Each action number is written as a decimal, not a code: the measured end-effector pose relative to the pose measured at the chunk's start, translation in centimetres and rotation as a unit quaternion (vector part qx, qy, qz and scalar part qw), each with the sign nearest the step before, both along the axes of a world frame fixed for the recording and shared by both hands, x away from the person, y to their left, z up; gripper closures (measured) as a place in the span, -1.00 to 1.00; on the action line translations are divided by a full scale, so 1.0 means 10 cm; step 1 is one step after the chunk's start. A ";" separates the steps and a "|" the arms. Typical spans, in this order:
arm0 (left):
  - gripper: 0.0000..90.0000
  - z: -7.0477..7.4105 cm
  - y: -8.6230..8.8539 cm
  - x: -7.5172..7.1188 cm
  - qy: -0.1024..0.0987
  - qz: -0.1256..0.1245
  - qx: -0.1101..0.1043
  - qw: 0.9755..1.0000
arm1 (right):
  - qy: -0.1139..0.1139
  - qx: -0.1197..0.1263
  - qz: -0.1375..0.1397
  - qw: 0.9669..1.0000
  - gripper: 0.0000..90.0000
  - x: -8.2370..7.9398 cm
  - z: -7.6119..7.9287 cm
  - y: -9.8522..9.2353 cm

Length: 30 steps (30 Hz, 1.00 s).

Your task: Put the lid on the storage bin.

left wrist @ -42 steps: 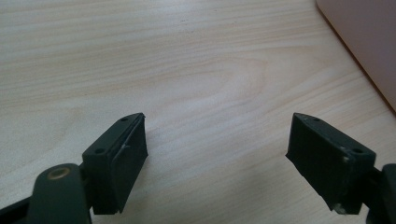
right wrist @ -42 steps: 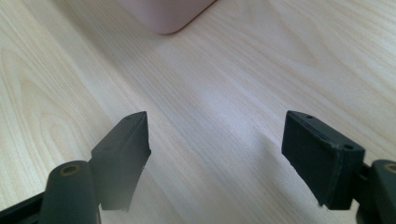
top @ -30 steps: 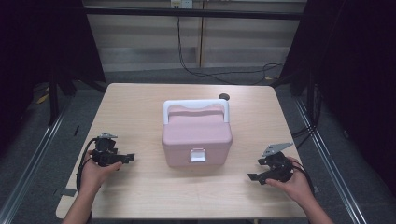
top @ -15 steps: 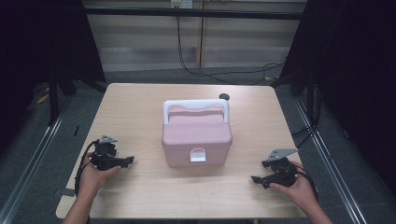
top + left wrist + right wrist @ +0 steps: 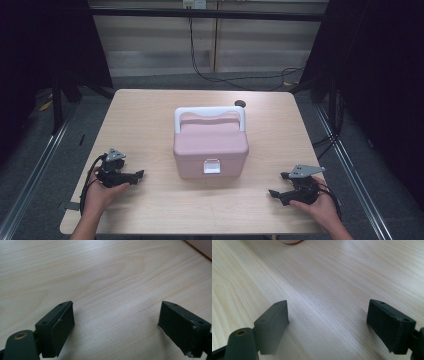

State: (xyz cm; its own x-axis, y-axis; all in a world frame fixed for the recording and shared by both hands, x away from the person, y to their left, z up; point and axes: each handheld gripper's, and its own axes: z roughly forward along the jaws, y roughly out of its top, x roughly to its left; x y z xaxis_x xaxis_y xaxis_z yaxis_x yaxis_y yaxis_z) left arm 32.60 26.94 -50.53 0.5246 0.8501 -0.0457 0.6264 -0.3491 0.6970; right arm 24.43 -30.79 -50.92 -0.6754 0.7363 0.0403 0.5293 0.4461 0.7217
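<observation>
The pink box [image 5: 211, 144] sits shut in the middle of the table [image 5: 150, 115], its white handle [image 5: 210, 112] folded back over the lid and its white latch [image 5: 212, 166] facing the person. From the high view, the left gripper [image 5: 134, 175] rests low on the table at the near left, its tip pointing toward the box but well apart from it. The right gripper [image 5: 272, 193] lies at the near right, also aimed inward. Compared with a second ago, the right hand [image 5: 320, 202] has dropped back toward the near edge and settled lower, while the left has hardly shifted. That reads as both tools parked at a starting stance, with nothing yet done to the box.

In the left gripper view, the jaws stand wide apart over bare wood, holding nothing; a sliver of pink at the top right corner is probably the box's base [image 5: 201, 247], though too little shows to be sure.

In the right gripper view, the jaws are likewise spread wide and empty above the table, with a rounded pink corner of the box [image 5: 291, 241] at the top edge.
</observation>
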 end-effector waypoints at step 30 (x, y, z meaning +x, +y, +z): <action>-0.88 -0.05 -0.01 -0.03 -0.016 -0.019 0.008 1.000 | -0.006 0.000 -0.001 1.000 -0.63 -0.01 -0.01 0.01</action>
State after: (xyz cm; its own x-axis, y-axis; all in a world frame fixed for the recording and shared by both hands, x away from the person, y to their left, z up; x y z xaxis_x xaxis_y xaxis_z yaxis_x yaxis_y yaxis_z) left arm 32.33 26.80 -50.99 0.5577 0.8299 -0.0145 0.5904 -0.3844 0.7097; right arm 24.35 -30.73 -51.03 -0.6742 0.7379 0.0320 0.5219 0.4453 0.7276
